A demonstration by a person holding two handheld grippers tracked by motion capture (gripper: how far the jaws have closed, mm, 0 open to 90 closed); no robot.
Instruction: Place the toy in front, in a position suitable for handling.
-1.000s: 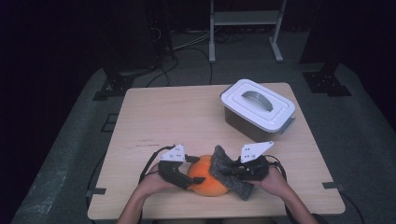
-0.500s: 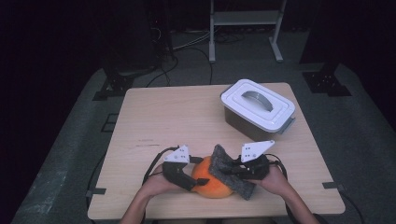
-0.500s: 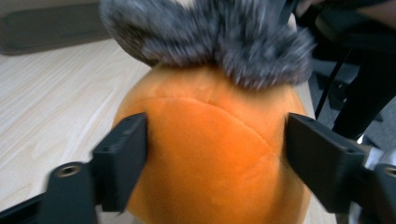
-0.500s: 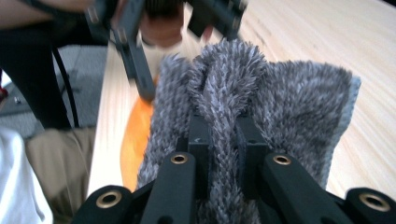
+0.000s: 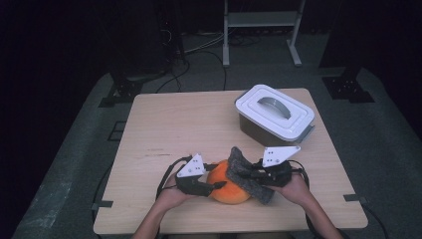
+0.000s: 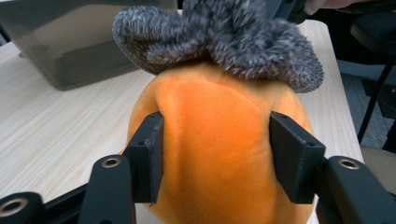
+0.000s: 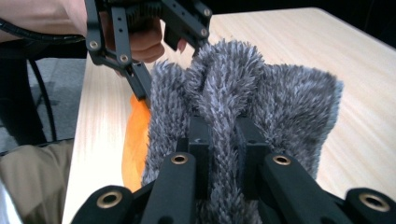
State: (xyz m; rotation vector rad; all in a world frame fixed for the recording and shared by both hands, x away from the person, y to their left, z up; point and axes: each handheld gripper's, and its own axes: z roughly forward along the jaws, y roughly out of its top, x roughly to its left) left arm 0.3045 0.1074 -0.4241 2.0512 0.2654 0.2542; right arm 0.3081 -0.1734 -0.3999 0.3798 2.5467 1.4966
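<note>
An orange plush ball (image 5: 226, 188) sits near the table's front edge, and a grey fuzzy cloth (image 5: 244, 172) lies draped over its right side. My left gripper (image 5: 211, 186) comes at it from the left. Its jaws have just been closing, and in the left gripper view both pads (image 6: 152, 154) press into the sides of the orange plush (image 6: 215, 116). My right gripper (image 5: 249, 175) is shut on a fold of the grey cloth (image 7: 261, 98), pinched tight between its jaws (image 7: 223, 140). The cloth hides the top of the ball.
A grey bin with a white lid and handle (image 5: 273, 114) stands at the back right of the wooden table (image 5: 174, 124). The person's hands (image 5: 293, 191) rest at the front edge. Cables and a metal stand's legs lie on the floor behind the table.
The left gripper's jaws have narrowed from wide apart onto the orange plush. Both hands have stayed about where they were, and the right gripper still pinches the grey cloth.
</note>
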